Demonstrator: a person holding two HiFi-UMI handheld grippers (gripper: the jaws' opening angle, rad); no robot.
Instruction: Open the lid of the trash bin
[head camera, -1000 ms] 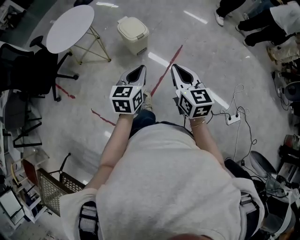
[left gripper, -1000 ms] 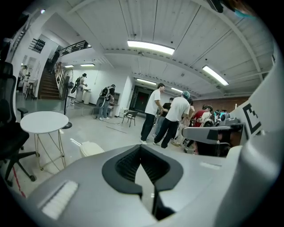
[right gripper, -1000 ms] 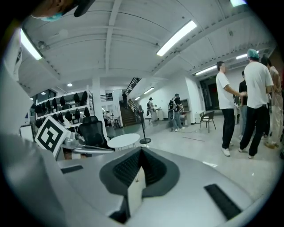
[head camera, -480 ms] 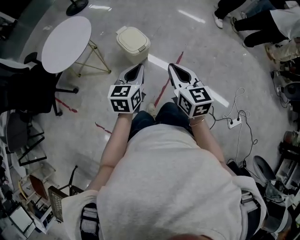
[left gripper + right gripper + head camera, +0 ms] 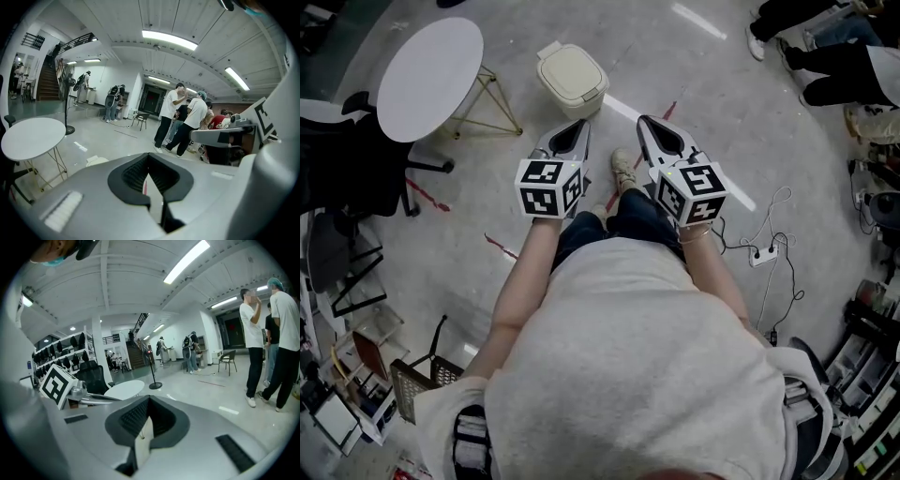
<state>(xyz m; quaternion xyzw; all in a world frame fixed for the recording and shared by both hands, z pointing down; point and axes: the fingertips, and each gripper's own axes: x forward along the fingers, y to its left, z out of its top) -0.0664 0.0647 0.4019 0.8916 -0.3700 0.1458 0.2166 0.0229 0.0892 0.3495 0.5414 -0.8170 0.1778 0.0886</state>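
Both claws are pressed together and hold nothing. The left claw [image 5: 582, 124] and the right claw [image 5: 643, 121] point up the frame side by side, and in each gripper view the dark pads meet at the tips, with only a sliver of floor showing behind them.

Over the last second the person has stepped forward. The trash bin [image 5: 572, 80] stood well clear of the claw tips a moment ago; now its near edge lies just above the left claw's tip in the head view. A shoe [image 5: 623, 169] has come into view between the two grippers. I judge this to be the approach: the bin is coming within reach, but nothing touches it yet and the opening has not begun.

The bin sits on the floor [image 5: 741, 122] in the upper middle of the frame. It lies right of the round white counter [image 5: 429, 66] and left of the red tape line [image 5: 670, 111]. It is cream-coloured and squarish with rounded corners. Its lid [image 5: 570, 71] lies flat and shut, with a raised rim round a smooth centre. A small tab juts from the bin's upper-left edge; whether that is a hinge or a pedal I cannot tell.
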